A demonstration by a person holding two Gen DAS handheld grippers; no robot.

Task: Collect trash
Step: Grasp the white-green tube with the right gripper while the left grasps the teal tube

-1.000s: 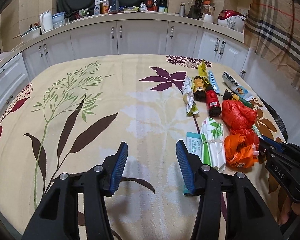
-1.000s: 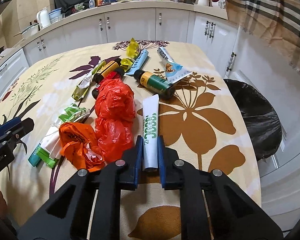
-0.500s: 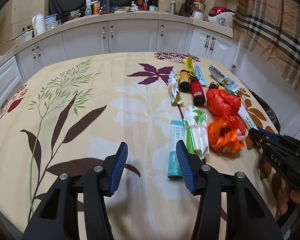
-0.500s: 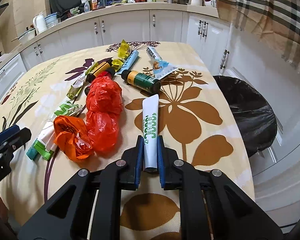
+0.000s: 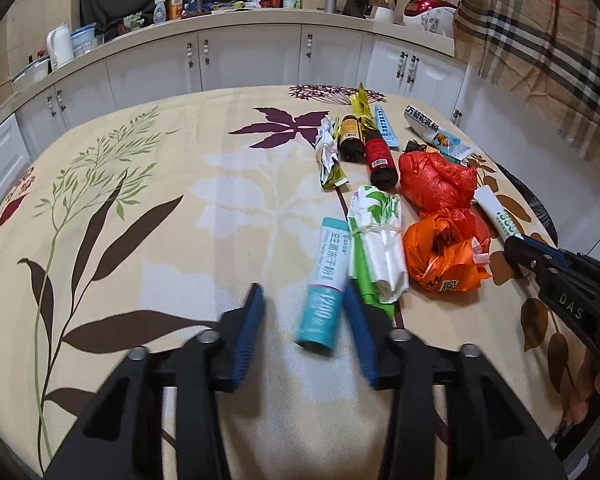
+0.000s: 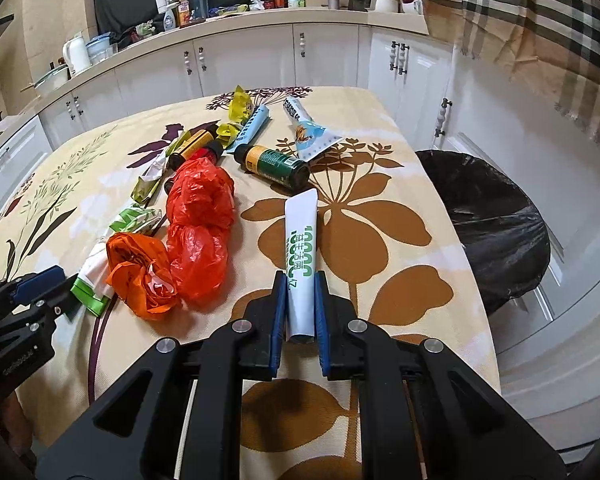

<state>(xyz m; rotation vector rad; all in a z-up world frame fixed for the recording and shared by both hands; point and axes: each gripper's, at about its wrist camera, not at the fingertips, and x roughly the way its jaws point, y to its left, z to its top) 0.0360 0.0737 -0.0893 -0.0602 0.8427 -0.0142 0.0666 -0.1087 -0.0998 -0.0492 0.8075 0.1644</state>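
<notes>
Trash lies along the right half of a floral tablecloth [image 5: 148,200]. A teal tube [image 5: 328,276] lies between the fingers of my left gripper [image 5: 302,292]. Its jaws are closing: the right finger is at the tube's side, while the left one stands clear of it. My right gripper [image 6: 300,280] is shut on the low end of a white tube with green lettering [image 6: 300,232], which points away over the cloth. The left wrist view shows that gripper [image 5: 516,248] at the right edge, holding the white tube [image 5: 496,212].
Beside the teal tube lie a green-and-white wrapper bundle [image 5: 376,240], an orange bag [image 6: 140,272], a red bag [image 6: 200,200], a dark green bottle [image 6: 274,162] and several wrappers and bottles. A black-lined bin [image 6: 492,220] stands below the table's right edge. White cabinets [image 5: 252,60] run behind.
My left gripper's jaws have narrowed, and the teal tube now lies between them instead of beside the right finger. The right gripper still holds the white tube in the same place.
</notes>
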